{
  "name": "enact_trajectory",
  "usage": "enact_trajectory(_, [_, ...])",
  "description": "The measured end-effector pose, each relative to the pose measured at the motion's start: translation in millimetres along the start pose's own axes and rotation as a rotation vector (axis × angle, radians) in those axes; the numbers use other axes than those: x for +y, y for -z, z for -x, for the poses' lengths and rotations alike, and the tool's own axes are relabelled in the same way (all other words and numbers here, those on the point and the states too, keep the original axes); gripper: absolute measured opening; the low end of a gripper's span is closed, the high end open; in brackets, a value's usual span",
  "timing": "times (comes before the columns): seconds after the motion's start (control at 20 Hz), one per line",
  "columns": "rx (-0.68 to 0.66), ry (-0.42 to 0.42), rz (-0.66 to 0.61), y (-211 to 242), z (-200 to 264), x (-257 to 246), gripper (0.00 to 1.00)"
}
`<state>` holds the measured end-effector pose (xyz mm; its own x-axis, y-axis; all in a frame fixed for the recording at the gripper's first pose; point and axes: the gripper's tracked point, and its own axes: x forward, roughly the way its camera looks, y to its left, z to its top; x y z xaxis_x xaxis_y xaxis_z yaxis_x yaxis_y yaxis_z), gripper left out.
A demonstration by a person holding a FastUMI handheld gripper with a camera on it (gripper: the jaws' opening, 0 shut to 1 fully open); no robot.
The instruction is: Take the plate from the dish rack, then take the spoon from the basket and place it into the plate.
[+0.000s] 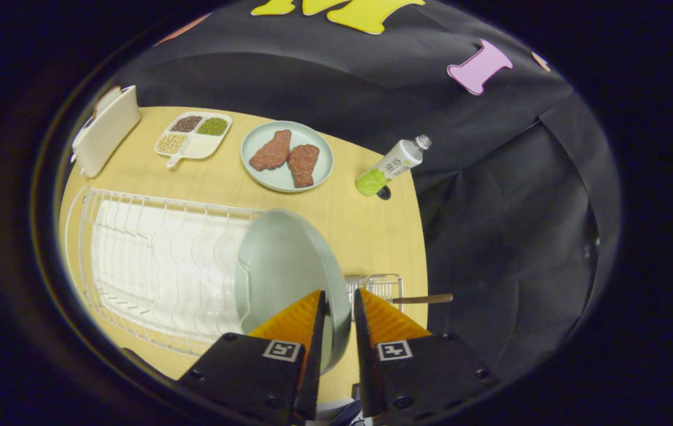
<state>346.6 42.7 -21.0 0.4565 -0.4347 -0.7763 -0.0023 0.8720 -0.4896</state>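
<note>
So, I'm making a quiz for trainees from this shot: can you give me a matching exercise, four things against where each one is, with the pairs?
Things:
1. pale green plate
2. spoon
3. bottle
4. plate with two brown pieces

Places:
A. standing at the table's far edge, by the black cloth
B. on edge at the end of the dish rack, its rim between the fingers
C. lying flat on the table beyond the rack
D. handle sticking out of the small wire basket, just ahead of the fingers

Pairs: 1-B, 2-D, 3-A, 4-C
</note>
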Motion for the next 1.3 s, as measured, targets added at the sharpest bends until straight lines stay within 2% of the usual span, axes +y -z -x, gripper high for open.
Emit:
enact_trajectory(0.1, [-0.011,-0.031,-0.015,-2,9,9,0.23])
enact_trajectory(0.2, [-0.004,-0.006,-0.026,1,13,5,0.17])
enact_trajectory(0.35, [-0.011,0.032,-0.047,4,21,4,0.15])
enact_trajectory(0.5, [-0.078,0.117,-0.066,-3,39,-10,0.15])
enact_trajectory(0.7, [-0.157,0.149,-0.076,5,63,-15,0.14])
enact_trajectory(1.0, [-0.227,0.041,-0.064,35,98,4,0.14])
enact_trajectory(1.2, [-0.283,0.002,-0.035,53,124,10,0.15])
enact_trajectory(1.3, [-0.296,-0.073,-0.028,71,131,19,0.14])
